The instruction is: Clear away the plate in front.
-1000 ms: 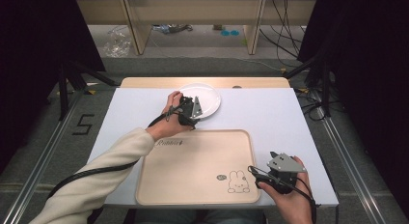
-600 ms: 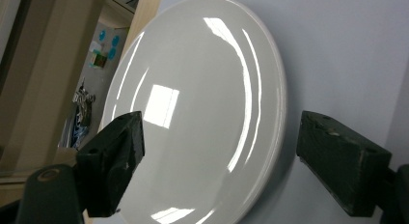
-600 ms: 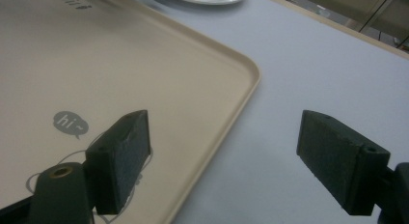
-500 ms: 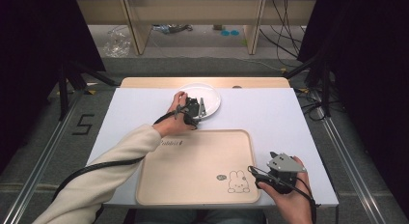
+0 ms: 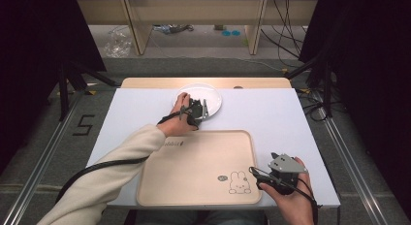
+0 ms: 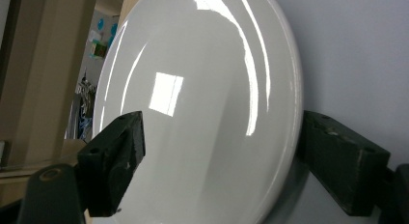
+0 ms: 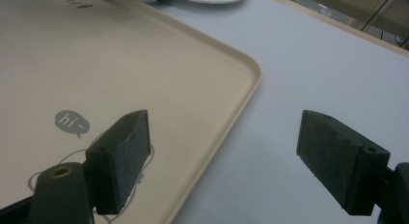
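Note:
A glossy white plate (image 5: 201,95) sits at the far middle of the table, and up close it is the white plate (image 6: 202,89). My left gripper (image 5: 201,109) is at its near rim. In the left gripper view this gripper (image 6: 226,168) is open: one jaw hangs over the plate's inside, the other stands beyond the rim over the table. A beige tray (image 5: 194,167) with a rabbit print lies at the near middle. My right gripper (image 5: 258,175) rests at its near right corner. Close up, that gripper (image 7: 224,161) is open, straddling the tray's edge (image 7: 236,103), with nothing between its jaws.
The pale table top (image 5: 276,118) has free room right of the plate and tray. A wooden strip (image 5: 145,83) runs along the far edge. Metal rails (image 5: 43,152) flank the table. Cables and furniture legs stand on the floor beyond.
The left gripper has shifted slightly right along the plate's near rim and turned a little. The right gripper has stayed still.

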`<state>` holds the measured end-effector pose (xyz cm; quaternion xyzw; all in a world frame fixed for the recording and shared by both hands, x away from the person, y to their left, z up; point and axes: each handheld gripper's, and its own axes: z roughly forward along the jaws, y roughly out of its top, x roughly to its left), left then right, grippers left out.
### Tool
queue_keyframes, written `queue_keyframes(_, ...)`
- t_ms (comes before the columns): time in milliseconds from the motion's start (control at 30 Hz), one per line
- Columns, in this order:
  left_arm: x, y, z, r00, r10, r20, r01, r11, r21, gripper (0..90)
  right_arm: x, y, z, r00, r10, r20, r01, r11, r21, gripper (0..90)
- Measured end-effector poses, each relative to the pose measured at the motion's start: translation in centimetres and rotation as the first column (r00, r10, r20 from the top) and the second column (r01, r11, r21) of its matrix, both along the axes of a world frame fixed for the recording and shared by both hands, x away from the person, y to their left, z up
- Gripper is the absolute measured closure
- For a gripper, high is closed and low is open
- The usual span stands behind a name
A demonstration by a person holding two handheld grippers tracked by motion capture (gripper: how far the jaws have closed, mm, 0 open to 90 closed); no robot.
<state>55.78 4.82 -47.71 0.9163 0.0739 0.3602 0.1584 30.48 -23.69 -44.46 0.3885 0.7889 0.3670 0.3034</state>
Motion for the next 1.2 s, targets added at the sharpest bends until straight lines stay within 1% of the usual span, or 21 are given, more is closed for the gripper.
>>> queue_keyframes(67, 0.1, -0.1, 0.0, 1.0000, 0.005, 0.001, -0.005, 0.9998, 0.018, 18.7, 0.0, 0.0, 0.0, 1.0000, 0.000, 0.000, 0.000, 1.000, 0.000, 20.4)
queue_keyframes(167, 0.1, -0.2, 0.0, 1.0000, 0.000, -0.004, 0.000, 0.9998, 0.021, 23.4, 0.0, 0.0, 0.0, 1.0000, 0.001, -0.002, -0.001, 1.000, 0.000, 20.4)
queue_keyframes(233, 0.0, -0.4, 0.1, 0.9999, -0.006, -0.015, 0.006, 0.9990, 0.045, 25.3, 0.0, 0.0, 0.0, 1.0000, 0.001, -0.004, -0.001, 1.000, 0.000, 20.4)
queue_keyframes(267, 0.0, -0.4, 0.0, 0.9996, -0.009, -0.027, 0.010, 0.9992, 0.040, 28.4, 0.0, 0.0, 0.0, 1.0000, 0.002, -0.004, -0.002, 1.000, -0.001, 20.5)
queue_keyframes(300, -0.1, -0.5, 0.1, 0.9988, -0.017, -0.046, 0.020, 0.9987, 0.047, 39.4, 0.0, 0.0, 0.0, 1.0000, 0.003, -0.006, -0.004, 1.000, 0.000, 20.5)
queue_keyframes(333, -0.1, -0.6, 0.0, 0.9982, -0.024, -0.054, 0.027, 0.9982, 0.054, 43.5, 0.0, 0.0, 0.0, 1.0000, 0.004, -0.005, -0.004, 1.000, -0.001, 20.6)
queue_keyframes(367, -0.2, -0.6, 0.1, 0.9975, -0.033, -0.063, 0.038, 0.9968, 0.071, 43.5, 0.0, 0.0, 0.0, 1.0000, 0.004, -0.005, -0.004, 1.000, -0.001, 20.6)
queue_keyframes(500, -0.5, -1.1, -0.1, 0.9943, -0.034, -0.102, 0.042, 0.9954, 0.086, 63.5, 0.0, 0.1, 0.0, 1.0000, 0.006, -0.006, -0.006, 1.000, -0.001, 20.8)
queue_keyframes(533, -0.6, -1.2, -0.1, 0.9938, -0.034, -0.106, 0.044, 0.9941, 0.099, 73.0, 0.0, 0.1, 0.0, 0.9999, 0.008, -0.007, -0.008, 1.000, -0.001, 21.0)
queue_keyframes(567, -0.7, -1.4, -0.3, 0.9939, -0.034, -0.105, 0.046, 0.9931, 0.108, 73.0, 0.0, 0.1, 0.0, 0.9999, 0.008, -0.007, -0.008, 1.000, -0.001, 21.0)
queue_keyframes(700, -1.2, -2.0, -0.5, 0.9977, -0.027, -0.062, 0.037, 0.9853, 0.167, 77.6, 0.0, 0.1, -0.1, 0.9998, 0.013, -0.011, -0.013, 1.000, 0.001, 21.3)
queue_keyframes(733, -1.3, -2.0, -0.6, 0.9979, -0.020, -0.062, 0.031, 0.9855, 0.167, 78.2, -0.1, 0.1, -0.1, 0.9998, 0.015, -0.013, -0.015, 1.000, 0.002, 21.4)
queue_keyframes(800, -1.6, -2.1, -0.7, 0.9993, -0.023, -0.028, 0.028, 0.9805, 0.194, 80.6, -0.1, 0.1, -0.1, 0.9997, 0.018, -0.016, -0.018, 1.000, 0.005, 21.7)
queue_keyframes(833, -1.7, -2.2, -0.9, 0.9997, -0.022, -0.010, 0.024, 0.9826, 0.184, 81.4, -0.1, 0.1, -0.1, 0.9997, 0.018, -0.018, -0.018, 1.000, 0.005, 21.8)
queue_keyframes(867, -1.8, -2.1, -0.9, 0.9997, -0.023, 0.000, 0.022, 0.9793, 0.201, 81.4, -0.1, 0.1, -0.1, 0.9997, 0.018, -0.018, -0.018, 1.000, 0.005, 21.8)
queue_keyframes(900, -1.8, -2.1, -0.9, 0.9999, -0.010, 0.008, 0.008, 0.9814, 0.192, 81.8, -0.1, 0.1, -0.1, 0.9997, 0.017, -0.019, -0.017, 1.000, 0.005, 21.9)
queue_keyframes(1033, -2.0, -1.8, 0.1, 0.9989, 0.001, 0.048, -0.010, 0.9812, 0.193, 84.2, -0.1, 0.1, -0.1, 0.9997, 0.017, -0.018, -0.017, 1.000, 0.008, 22.2)
queue_keyframes(1100, -2.2, -1.7, 0.9, 0.9943, 0.001, 0.106, -0.021, 0.9818, 0.189, 86.3, -0.1, 0.1, -0.1, 0.9997, 0.017, -0.019, -0.017, 1.000, 0.008, 22.4)
queue_keyframes(1133, -2.2, -1.6, 1.2, 0.9939, 0.002, 0.111, -0.023, 0.9821, 0.187, 87.4, -0.1, 0.1, 0.0, 0.9996, 0.019, -0.020, -0.019, 1.000, 0.011, 22.6)
queue_keyframes(1167, -2.1, -1.4, 1.5, 0.9960, 0.013, 0.088, -0.029, 0.9839, 0.176, 87.4, -0.2, 0.2, 0.0, 0.9996, 0.020, -0.022, -0.020, 1.000, 0.011, 22.7)
queue_keyframes(1200, -2.0, -1.3, 1.7, 0.9957, 0.011, 0.092, -0.027, 0.9833, 0.180, 87.4, -0.1, 0.1, -0.1, 0.9996, 0.023, -0.018, -0.023, 1.000, 0.004, 22.7)
